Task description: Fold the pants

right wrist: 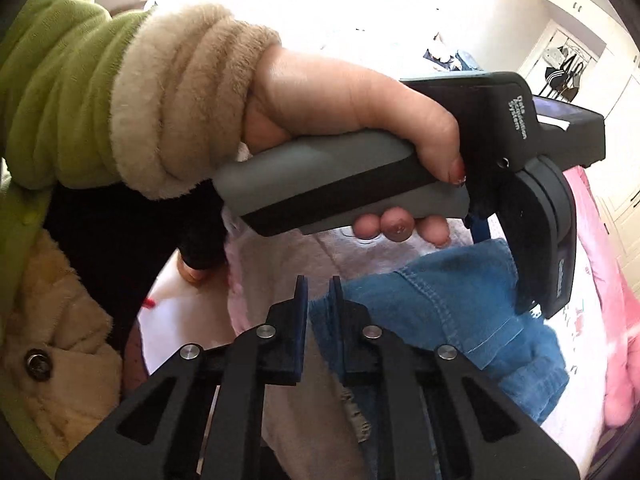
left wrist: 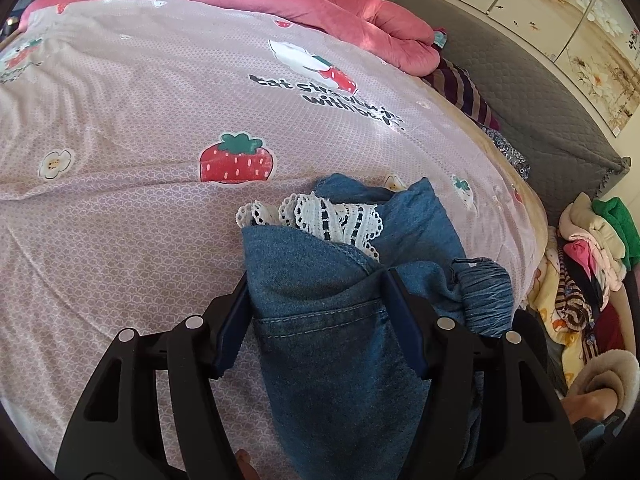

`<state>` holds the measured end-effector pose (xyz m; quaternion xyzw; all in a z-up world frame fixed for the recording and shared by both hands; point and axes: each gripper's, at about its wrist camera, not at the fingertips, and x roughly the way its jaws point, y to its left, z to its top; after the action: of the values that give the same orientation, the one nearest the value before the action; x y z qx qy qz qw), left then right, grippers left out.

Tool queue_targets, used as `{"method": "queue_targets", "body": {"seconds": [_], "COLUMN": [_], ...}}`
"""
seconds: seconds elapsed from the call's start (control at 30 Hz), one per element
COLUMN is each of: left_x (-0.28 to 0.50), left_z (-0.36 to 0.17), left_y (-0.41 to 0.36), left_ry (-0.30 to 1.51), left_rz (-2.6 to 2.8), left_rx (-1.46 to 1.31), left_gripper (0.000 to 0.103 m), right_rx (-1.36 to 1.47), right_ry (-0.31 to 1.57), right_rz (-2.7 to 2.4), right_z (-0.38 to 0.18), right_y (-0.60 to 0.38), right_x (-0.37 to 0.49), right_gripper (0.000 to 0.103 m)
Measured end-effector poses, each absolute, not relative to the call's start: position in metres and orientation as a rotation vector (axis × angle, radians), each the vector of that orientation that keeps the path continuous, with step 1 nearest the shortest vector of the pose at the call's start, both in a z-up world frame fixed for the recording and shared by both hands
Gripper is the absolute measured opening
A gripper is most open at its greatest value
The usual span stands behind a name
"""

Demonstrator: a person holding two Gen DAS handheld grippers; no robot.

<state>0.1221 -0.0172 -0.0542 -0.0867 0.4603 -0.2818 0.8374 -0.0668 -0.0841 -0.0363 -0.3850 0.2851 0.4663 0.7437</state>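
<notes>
Blue denim pants (left wrist: 320, 360) with white lace trim (left wrist: 332, 216) lie bunched in a fold on the pink strawberry bed sheet (left wrist: 140, 120). My left gripper (left wrist: 316, 276) straddles the folded bundle, and both blue pads press against its sides. In the right wrist view the same pants (right wrist: 460, 300) lie below a person's hand (right wrist: 340, 100), which holds the left gripper's grey handle (right wrist: 320, 184). My right gripper (right wrist: 318, 284) has its jaws almost together at the near edge of the denim, with blue cloth showing in the narrow gap.
A pink quilt (left wrist: 360, 20) is heaped at the far side of the bed, with a striped cloth (left wrist: 464, 88) beside it. A grey quilted headboard (left wrist: 520, 92) runs along the right. A pile of mixed clothes (left wrist: 592, 248) lies off the bed's right edge.
</notes>
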Motion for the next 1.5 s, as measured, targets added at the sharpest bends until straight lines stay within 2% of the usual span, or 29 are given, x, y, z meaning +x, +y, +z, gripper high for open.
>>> {"method": "queue_targets", "body": {"seconds": [0.07,0.1,0.13,0.23,0.33,0.4,0.47,0.53,0.67,0.83,1.03,1.27,1.47,1.5], "left_x": [0.123,0.123,0.123,0.123,0.120,0.115,0.110,0.103,0.090,0.071,0.060,0.059,0.060,0.060], "left_z": [-0.054,-0.055,-0.055,-0.056,-0.053,-0.050,-0.045,-0.038,-0.027,-0.022,-0.037,-0.059,-0.065,-0.065], "left_y": [-0.018,-0.018,-0.018,-0.019,-0.018,-0.015,-0.011,-0.005,0.008,0.013,-0.008,-0.021,-0.022,-0.023], "left_ry": [0.973,0.973,0.971,0.967,0.951,0.930,0.906,0.885,0.859,0.856,0.906,0.956,0.948,0.946], "left_rz": [-0.596,-0.595,-0.593,-0.592,-0.594,-0.589,-0.581,-0.550,-0.525,-0.507,-0.484,-0.472,-0.474,-0.472], "left_rx": [-0.182,-0.182,-0.181,-0.176,-0.167,-0.160,-0.148,-0.132,-0.145,-0.146,-0.088,-0.057,-0.077,-0.076], "left_gripper": [0.055,0.055,0.055,0.055,0.056,0.062,0.068,0.074,0.083,0.093,0.093,0.093,0.093,0.093], "right_rx": [-0.826,-0.798,-0.795,-0.821,-0.649,-0.528,-0.396,-0.276,-0.123,-0.019,0.072,0.189,0.326,0.336], "right_ry": [0.632,0.665,0.677,0.684,0.699,0.683,0.650,0.627,0.565,0.603,0.706,0.844,0.904,0.905], "right_rz": [1.027,1.055,1.060,1.030,1.040,1.038,1.011,0.958,0.825,0.612,0.521,0.470,0.504,0.509], "right_z": [-0.038,-0.039,-0.043,-0.051,-0.035,-0.018,0.003,0.022,0.047,0.056,0.018,-0.038,-0.053,-0.051], "right_y": [-0.087,-0.088,-0.087,-0.087,-0.100,-0.114,-0.136,-0.161,-0.204,-0.238,-0.240,-0.258,-0.271,-0.271], "right_x": [-0.067,-0.067,-0.068,-0.077,-0.076,-0.075,-0.073,-0.067,-0.057,-0.024,0.017,0.043,0.056,0.054], "right_gripper": [0.010,0.001,0.000,0.000,0.001,0.002,0.012,0.045,0.053,0.073,0.081,0.081,0.080,0.077]}}
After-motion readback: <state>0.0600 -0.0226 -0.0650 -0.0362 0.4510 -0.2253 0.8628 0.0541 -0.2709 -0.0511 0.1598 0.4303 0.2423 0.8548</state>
